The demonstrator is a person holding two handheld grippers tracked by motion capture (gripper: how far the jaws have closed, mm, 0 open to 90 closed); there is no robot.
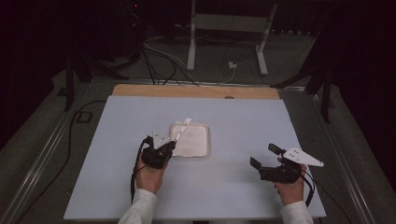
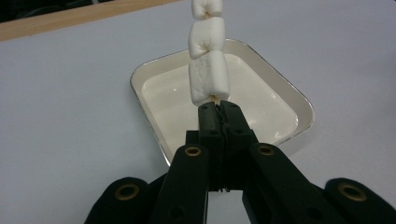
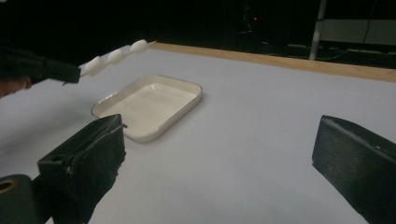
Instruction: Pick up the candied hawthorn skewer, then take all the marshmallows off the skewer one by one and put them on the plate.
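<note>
My left gripper [image 2: 218,106] is shut on the thin wooden stick of a marshmallow skewer [image 2: 208,56], which carries three white marshmallows. The skewer [image 1: 181,129] slants up over the near left part of a shallow white tray [image 1: 204,150] in the middle of the table. In the right gripper view the skewer [image 3: 114,56] hangs above the tray [image 3: 187,100], apart from it. My right gripper [image 1: 265,157] stands open near the table's front right, with nothing between its jaws [image 3: 219,158].
A pale blue sheet [image 1: 243,121] covers the table, with a wooden strip [image 1: 196,91] along the far edge. Beyond it are cables and a white stand leg [image 1: 190,46] on the floor. Dark stands flank both sides.
</note>
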